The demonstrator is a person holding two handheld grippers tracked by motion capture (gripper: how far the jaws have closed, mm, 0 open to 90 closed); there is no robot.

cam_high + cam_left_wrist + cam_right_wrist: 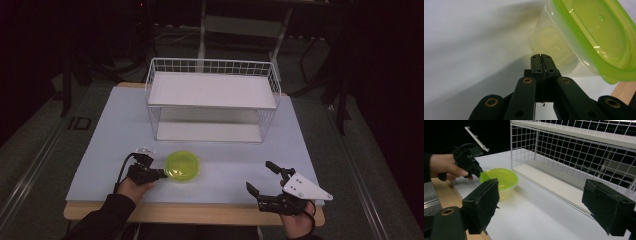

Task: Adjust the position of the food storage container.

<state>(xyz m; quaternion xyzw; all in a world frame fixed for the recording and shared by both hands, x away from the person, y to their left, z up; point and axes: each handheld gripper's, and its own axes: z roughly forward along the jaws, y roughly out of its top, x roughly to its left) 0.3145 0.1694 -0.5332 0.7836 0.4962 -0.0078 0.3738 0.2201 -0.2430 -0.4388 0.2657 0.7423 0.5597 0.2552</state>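
Right gripper (264, 181) waits near the front counter (100, 150) edge, jaws spread and empty, while the left gripper (161, 173), jaws pressed together on nothing, noses against the green-lidded container (182, 166) before the wire shelf (210, 100), probably to nudge it.

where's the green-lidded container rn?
High view: the green-lidded container sits on the table left of centre, in front of the wire rack, right beside the shut left claw.
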